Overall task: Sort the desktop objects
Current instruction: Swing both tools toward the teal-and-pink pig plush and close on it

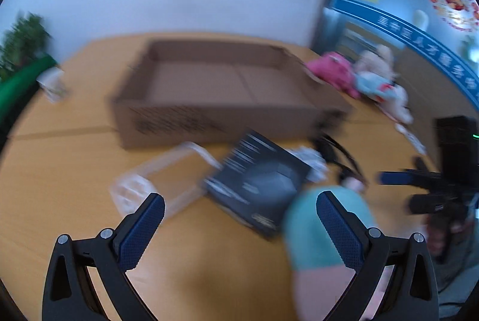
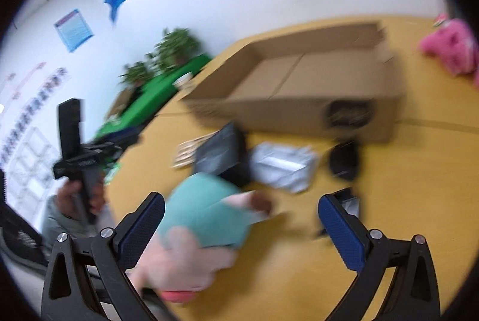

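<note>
Both views are blurred. Left gripper [image 1: 239, 211] and right gripper [image 2: 241, 213] are held spread wide, nothing grasped. Teal-and-pink toy [image 2: 206, 219], black box [image 1: 257, 183] and clear case [image 1: 158, 180] lie before the empty carton [image 1: 209, 93]. Risk judged: a mistimed grab knocking clutter aside. Wooden table [image 1: 60, 159], white wall, plants.

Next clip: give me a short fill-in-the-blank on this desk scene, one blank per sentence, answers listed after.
1. Both the left gripper and the right gripper have their jaws ____.
2. The cardboard box on the table holds ____.
3. The plush toy beside the box is ____ in colour.
4. The clear tray lies ____ the box, not in it.

Answers: open; nothing; pink; outside
</note>
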Available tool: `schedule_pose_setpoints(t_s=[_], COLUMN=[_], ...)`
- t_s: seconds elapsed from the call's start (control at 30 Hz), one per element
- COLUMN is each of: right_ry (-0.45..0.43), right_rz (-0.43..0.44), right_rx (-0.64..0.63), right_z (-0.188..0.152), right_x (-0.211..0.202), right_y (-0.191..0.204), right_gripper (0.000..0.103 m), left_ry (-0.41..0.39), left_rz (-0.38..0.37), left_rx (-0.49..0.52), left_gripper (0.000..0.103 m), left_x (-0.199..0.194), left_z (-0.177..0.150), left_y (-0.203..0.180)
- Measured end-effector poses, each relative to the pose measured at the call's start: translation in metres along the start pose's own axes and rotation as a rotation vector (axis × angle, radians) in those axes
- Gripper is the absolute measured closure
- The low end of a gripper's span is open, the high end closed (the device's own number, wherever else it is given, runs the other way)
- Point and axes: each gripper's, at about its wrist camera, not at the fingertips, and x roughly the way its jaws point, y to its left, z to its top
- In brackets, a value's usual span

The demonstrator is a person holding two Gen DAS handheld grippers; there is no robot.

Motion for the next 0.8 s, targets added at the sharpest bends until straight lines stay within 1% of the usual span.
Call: schedule_pose_setpoints(t_s=[0.07,0.1,0.13,0.17,0.2,0.23,0.27,0.3,0.33,0.4,0.53,0.6,0.63,0.67,0.73,0.77,0.8], right_ry=[0.053,0.083,0.11,0.125,0.149,0.154,0.151,0.147,0.147,0.143,0.133,0.113,0.098,0.089,0.062,0.053,0.052], right_rz=[0.005,-0.003,-0.013,-0.019,-0.009,0.018,0.049,0.078,0.083,0.057,0.066,0.054,0.049,0.044,0.034,0.024,0.016], right_rx=[0.02,0.033,0.054,0.073,0.114,0.14,0.162,0.16,0.146,0.084,0.069,0.067,0.071,0.071,0.065,0.065,0.07], right_z=[-0.005,-0.007,-0.008,-0.007,-0.006,-0.004,-0.002,0.001,0.003,0.01,0.02,0.024,0.026,0.03,0.035,0.036,0.035], right_x=[0.021,0.032,0.042,0.047,0.055,0.056,0.058,0.062,0.064,0.072,0.084,0.082,0.074,0.076,0.063,0.054,0.047], right_y=[0.005,0.006,0.003,0.0,-0.005,-0.013,-0.016,-0.011,-0.007,0.008,0.016,0.015,0.014,0.013,0.01,0.008,0.005], right_gripper=[0.001,0.001,0.001,0.001,0.002,0.003,0.009,0.013,0.015,0.015,0.017,0.017,0.017,0.017,0.017,0.017,0.017], left_ry=[0.078,0.125,0.149,0.143,0.139,0.145,0.151,0.154,0.152,0.141,0.152,0.181,0.193,0.212,0.264,0.297,0.31], left_rz=[-0.077,-0.104,-0.128,-0.13,-0.16,-0.176,-0.172,-0.16,-0.152,-0.171,-0.221,-0.236,-0.254,-0.283,-0.33,-0.342,-0.362], left_rx=[-0.007,-0.012,-0.026,-0.067,-0.103,-0.128,-0.149,-0.16,-0.168,-0.181,-0.186,-0.182,-0.184,-0.189,-0.19,-0.185,-0.189], left_gripper=[0.0,0.0,0.001,0.001,0.001,0.001,0.001,0.001,0.001,0.001,0.001,0.001,0.001,0.001,0.001,0.0,0.0], left_x=[0.019,0.028,0.032,0.031,0.029,0.031,0.031,0.029,0.026,0.018,0.005,0.004,0.005,0.009,0.021,0.029,0.034], left_z=[-0.016,-0.022,-0.028,-0.031,-0.033,-0.034,-0.036,-0.038,-0.04,-0.044,-0.052,-0.057,-0.059,-0.062,-0.067,-0.07,-0.071], left_y=[-0.016,-0.022,-0.024,-0.02,-0.015,-0.012,-0.007,-0.004,0.0,0.003,0.008,0.006,0.003,0.0,-0.009,-0.014,-0.017])
